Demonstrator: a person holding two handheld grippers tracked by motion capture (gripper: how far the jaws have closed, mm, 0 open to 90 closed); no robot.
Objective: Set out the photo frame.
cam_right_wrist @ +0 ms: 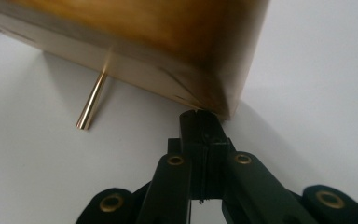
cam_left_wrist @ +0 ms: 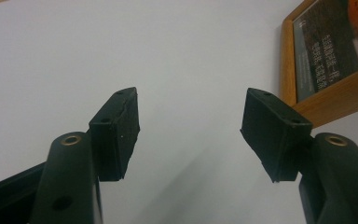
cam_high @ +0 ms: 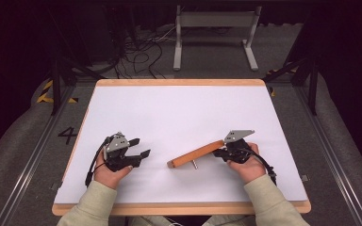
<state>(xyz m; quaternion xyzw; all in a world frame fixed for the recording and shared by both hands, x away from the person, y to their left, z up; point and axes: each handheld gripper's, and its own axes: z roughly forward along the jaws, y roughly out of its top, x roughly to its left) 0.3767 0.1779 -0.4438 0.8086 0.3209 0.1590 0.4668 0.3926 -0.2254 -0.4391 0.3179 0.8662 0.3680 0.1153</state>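
A long wooden block (cam_high: 195,154) lies slanted on the white table, right of the middle, with a thin brass pin (cam_high: 194,165) sticking out of its side. My right gripper (cam_high: 220,151) is shut with nothing between its jaws, and its tips rest against the block's right end. In the right gripper view the closed tips (cam_right_wrist: 199,117) meet the lower corner of the block (cam_right_wrist: 168,46), and the pin (cam_right_wrist: 93,102) slants down to the table. My left gripper (cam_high: 140,147) stands open over bare table to the left, apart from the block; its jaws (cam_left_wrist: 191,126) hold nothing.
The table's wooden rim (cam_high: 179,82) frames the white top; a corner of the rim (cam_left_wrist: 307,107) lies just beyond my left jaws. Past the far edge stand a white metal frame (cam_high: 214,28) and loose cables (cam_high: 141,52) on the floor.
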